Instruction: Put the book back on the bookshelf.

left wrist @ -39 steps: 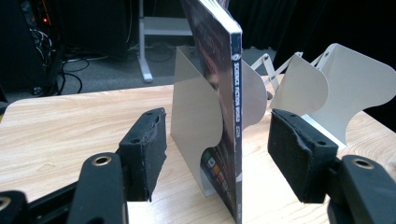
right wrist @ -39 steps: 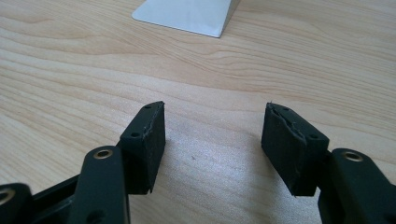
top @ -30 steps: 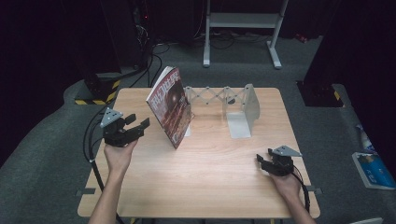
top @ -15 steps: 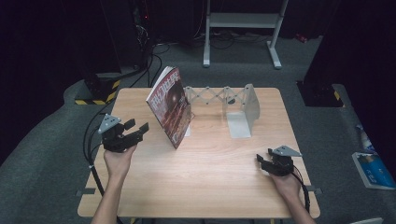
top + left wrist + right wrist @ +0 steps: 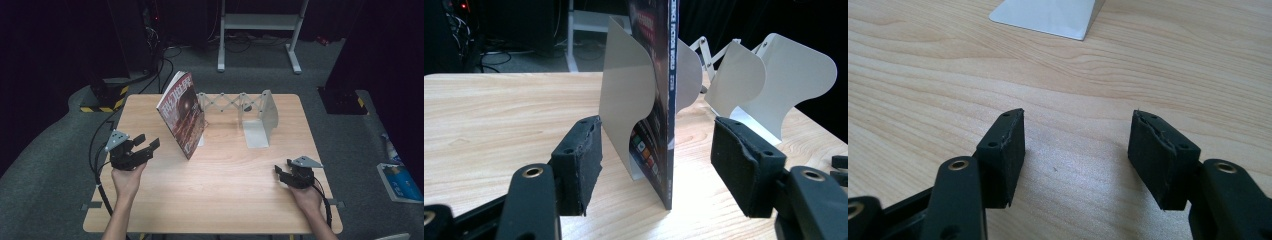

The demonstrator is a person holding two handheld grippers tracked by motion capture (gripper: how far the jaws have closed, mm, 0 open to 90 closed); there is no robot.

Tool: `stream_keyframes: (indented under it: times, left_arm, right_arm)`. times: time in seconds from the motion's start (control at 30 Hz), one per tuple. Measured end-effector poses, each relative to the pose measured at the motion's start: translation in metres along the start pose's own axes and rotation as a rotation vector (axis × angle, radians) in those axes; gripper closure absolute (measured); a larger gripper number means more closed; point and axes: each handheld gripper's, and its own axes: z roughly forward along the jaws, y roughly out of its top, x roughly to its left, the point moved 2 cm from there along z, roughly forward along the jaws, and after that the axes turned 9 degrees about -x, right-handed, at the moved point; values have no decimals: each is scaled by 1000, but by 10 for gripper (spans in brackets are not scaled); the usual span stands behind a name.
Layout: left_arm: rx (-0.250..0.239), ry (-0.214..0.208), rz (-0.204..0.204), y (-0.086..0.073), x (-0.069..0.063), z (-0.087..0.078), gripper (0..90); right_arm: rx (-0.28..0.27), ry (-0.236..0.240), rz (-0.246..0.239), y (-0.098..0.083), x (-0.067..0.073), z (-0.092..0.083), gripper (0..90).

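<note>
Pale wood table (image 5: 220, 195) under dark surroundings; left gripper (image 5: 146, 148) hovers with jaws apart, nothing between the pads, aimed at the book (image 5: 181, 114); that book stands upright, leaning on the near plate of an expanding metal bookend (image 5: 257, 117); right gripper (image 5: 281, 175) rests low near the table's right edge, jaws apart, empty.

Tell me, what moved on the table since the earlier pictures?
The left gripper sank a little toward the table, its jaws open and empty, aimed at the standing magazine. The right gripper, the magazine and the expandable bookend rack stayed put.
</note>
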Motion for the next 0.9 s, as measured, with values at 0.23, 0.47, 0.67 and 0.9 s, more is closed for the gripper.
stream_keyframes:
  times: [0.23, 0.47, 0.67, 0.9]
  left_arm:
    - [7, -8, 0, -8, -2, -3, 372]
    - [9, -13, -7, -15, -3, -3, 373]
    - [14, -19, -12, -21, -4, -3, 374]
    - [28, -27, -23, -29, -6, -1, 369]
  right_arm:
    - [0, 0, 1, 0, 0, 0, 399]
    - [0, 0, 1, 0, 0, 0, 398]
    - [0, -1, 1, 0, 0, 0, 398]
    - [0, -1, 1, 0, 0, 0, 398]
